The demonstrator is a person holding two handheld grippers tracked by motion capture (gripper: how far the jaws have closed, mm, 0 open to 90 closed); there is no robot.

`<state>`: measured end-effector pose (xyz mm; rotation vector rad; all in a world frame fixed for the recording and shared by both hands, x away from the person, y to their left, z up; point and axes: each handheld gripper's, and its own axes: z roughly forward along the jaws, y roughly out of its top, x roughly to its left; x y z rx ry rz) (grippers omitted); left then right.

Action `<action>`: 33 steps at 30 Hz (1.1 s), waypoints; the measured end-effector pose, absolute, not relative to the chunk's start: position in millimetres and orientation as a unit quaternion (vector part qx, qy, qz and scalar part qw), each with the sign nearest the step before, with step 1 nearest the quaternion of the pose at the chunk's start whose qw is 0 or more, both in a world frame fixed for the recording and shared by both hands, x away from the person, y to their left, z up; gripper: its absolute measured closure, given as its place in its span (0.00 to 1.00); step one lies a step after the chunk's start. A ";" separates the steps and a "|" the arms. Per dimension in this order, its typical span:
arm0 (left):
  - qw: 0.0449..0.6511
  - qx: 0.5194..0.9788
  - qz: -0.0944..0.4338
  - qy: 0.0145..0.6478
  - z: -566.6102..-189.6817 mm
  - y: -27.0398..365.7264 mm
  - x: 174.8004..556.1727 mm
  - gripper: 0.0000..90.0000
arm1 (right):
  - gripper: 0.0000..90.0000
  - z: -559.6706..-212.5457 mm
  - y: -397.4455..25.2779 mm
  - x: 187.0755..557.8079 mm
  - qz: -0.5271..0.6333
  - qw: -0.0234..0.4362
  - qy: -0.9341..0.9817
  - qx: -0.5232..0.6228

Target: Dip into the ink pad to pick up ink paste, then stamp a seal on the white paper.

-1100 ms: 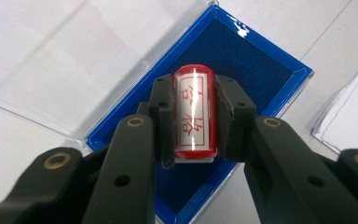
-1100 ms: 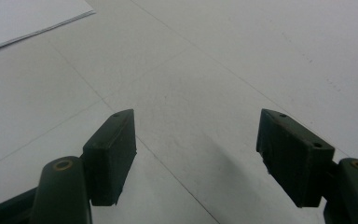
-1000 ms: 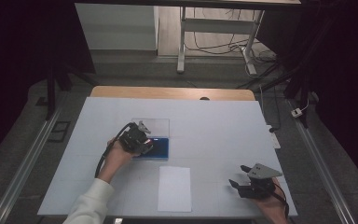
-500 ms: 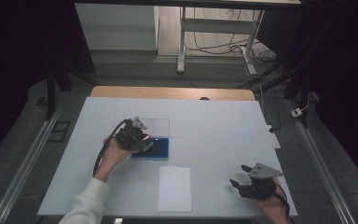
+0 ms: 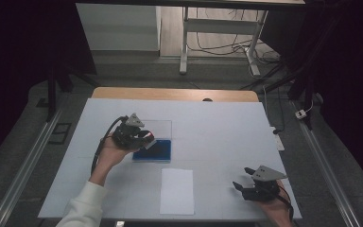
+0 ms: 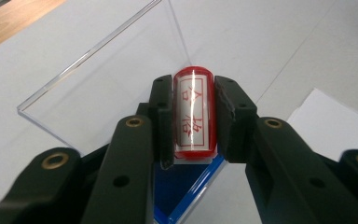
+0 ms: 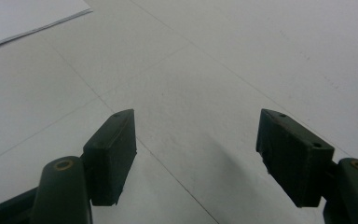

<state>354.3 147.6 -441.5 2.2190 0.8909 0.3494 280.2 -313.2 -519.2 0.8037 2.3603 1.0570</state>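
My left gripper (image 6: 193, 116) is shut on a red stamp (image 6: 193, 114), whose white face with red characters points at the camera. It hangs over a blue ink pad (image 6: 186, 191) whose clear lid (image 6: 102, 79) stands open behind it. From above, the left gripper (image 5: 144, 137) sits at the left edge of the blue ink pad (image 5: 157, 150). A white sheet of paper (image 5: 177, 190) lies in front of the pad. My right gripper (image 5: 238, 186) rests low at the table's front right, open, with nothing between its fingers (image 7: 112, 151).
A white table (image 5: 217, 127) with a wooden far edge carries everything. Beyond it are a metal frame's legs (image 5: 185, 42) and cables on the floor. A corner of the white paper (image 7: 23, 16) shows in the right gripper view.
My left gripper has drawn slightly left and up from the ink pad with the stamp. The right gripper has stayed put.
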 end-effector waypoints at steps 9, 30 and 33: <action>0.366 0.862 0.116 0.331 -438.5 147.7 352.1 0.78 | 0.31 -518.8 -314.3 280.2 0.381 0.214 0.851 0.290; 0.370 0.875 0.092 0.297 -435.6 132.0 344.2 0.78 | 0.31 -518.9 -315.6 280.4 0.378 0.214 0.852 0.291; 0.366 0.880 0.086 0.291 -436.7 128.1 343.9 0.78 | 0.31 -518.8 -316.0 280.1 0.379 0.212 0.852 0.291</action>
